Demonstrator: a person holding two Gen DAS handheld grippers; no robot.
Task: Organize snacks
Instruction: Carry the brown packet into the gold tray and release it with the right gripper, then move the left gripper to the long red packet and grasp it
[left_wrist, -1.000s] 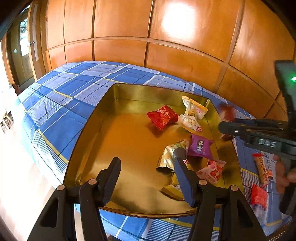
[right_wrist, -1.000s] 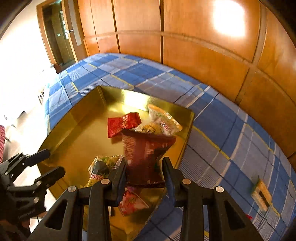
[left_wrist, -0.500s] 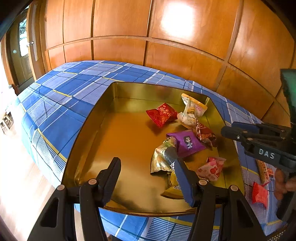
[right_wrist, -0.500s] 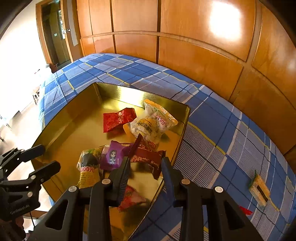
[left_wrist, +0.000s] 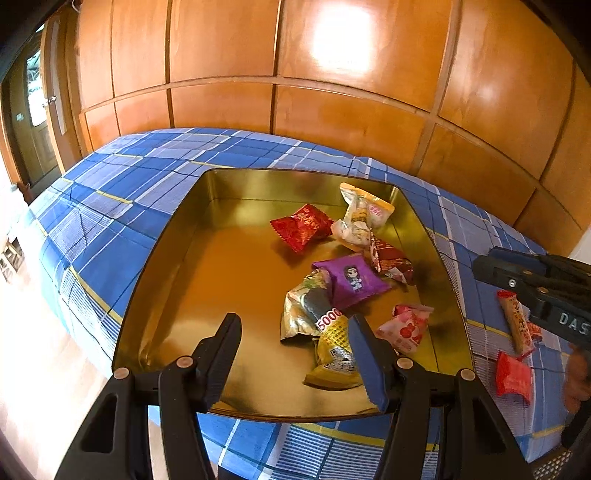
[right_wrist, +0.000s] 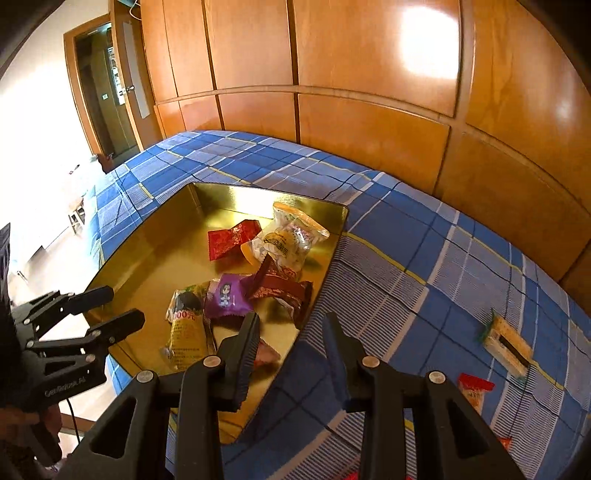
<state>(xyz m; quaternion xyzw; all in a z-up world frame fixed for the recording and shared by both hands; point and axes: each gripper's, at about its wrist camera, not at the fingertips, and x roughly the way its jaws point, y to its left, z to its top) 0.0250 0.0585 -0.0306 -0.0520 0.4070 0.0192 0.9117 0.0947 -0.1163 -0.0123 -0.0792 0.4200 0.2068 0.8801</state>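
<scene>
A shallow gold metal tray (left_wrist: 177, 258) sits on a blue checked cloth (left_wrist: 110, 206), its long axis running away from the viewer toward the wood-panelled wall (left_wrist: 332, 110).

Seven snack packets lie inside it, gathered toward its right side: a bright red packet (left_wrist: 301, 227), a clear-and-white bag (left_wrist: 360, 218), a dark red packet (left_wrist: 391, 258), a purple packet (left_wrist: 351, 280) with a cartoon figure, a silver-green bag (left_wrist: 303, 310), a yellow packet (left_wrist: 334, 350) and a pink packet (left_wrist: 406, 328).

On the cloth right of the tray lie a long stick packet (left_wrist: 517, 321), pointing roughly away from the viewer, and a small red packet (left_wrist: 513, 376); the right wrist view also shows a sandwich-cracker packet (right_wrist: 506, 343) farther right.

The left gripper (left_wrist: 295, 354) hangs over the tray's near edge, jaws apart, gripping nothing. The right gripper (right_wrist: 291, 343) is over the tray's right rim, jaws parted and empty.
</scene>
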